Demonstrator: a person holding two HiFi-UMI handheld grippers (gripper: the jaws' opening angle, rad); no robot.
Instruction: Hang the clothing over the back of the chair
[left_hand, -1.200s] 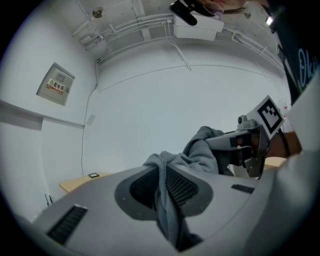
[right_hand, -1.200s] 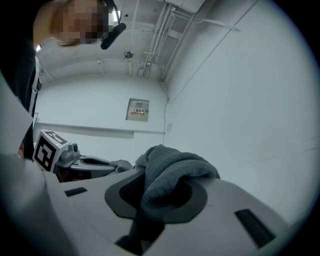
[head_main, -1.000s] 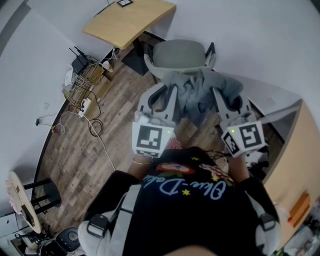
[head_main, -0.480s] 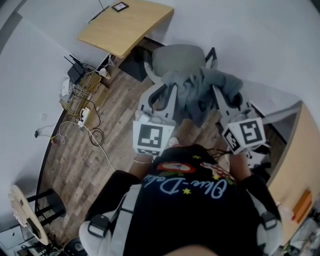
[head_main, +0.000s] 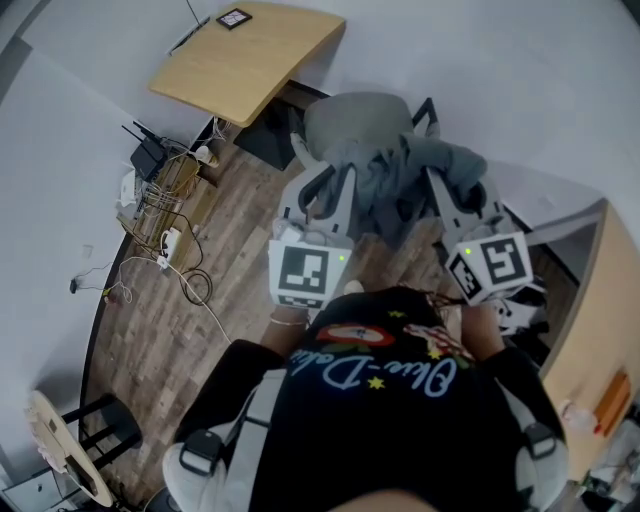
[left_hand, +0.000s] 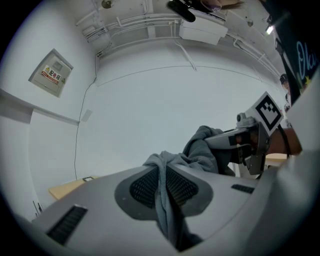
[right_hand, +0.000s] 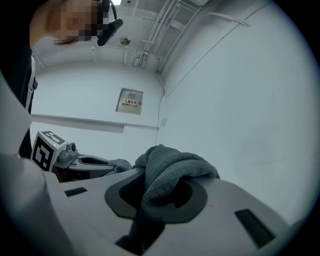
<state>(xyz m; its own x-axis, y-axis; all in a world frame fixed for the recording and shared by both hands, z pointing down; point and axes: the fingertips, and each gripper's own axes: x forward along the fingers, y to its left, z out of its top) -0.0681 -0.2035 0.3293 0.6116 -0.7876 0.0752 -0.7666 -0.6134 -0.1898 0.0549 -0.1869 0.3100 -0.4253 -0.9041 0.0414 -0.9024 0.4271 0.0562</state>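
Observation:
A grey knit garment (head_main: 400, 185) hangs between my two grippers, in front of me and just short of a grey office chair (head_main: 352, 112). My left gripper (head_main: 322, 192) is shut on one bunched end of the garment (left_hand: 167, 197), which is pinched between its pads. My right gripper (head_main: 448, 192) is shut on the other end (right_hand: 167, 182), where a thick fold bulges over the jaws. Both grippers point level toward the chair. The chair's backrest lies just beyond the cloth in the head view.
A wooden desk (head_main: 245, 55) stands at the back left by the white wall. A router and tangled cables (head_main: 160, 190) lie on the wood floor at the left. A wooden cabinet edge (head_main: 590, 310) runs along the right. A round stool (head_main: 60, 450) stands at the lower left.
Both grippers, with the garment between them, have moved forward toward the chair. The grip on the cloth is unchanged.

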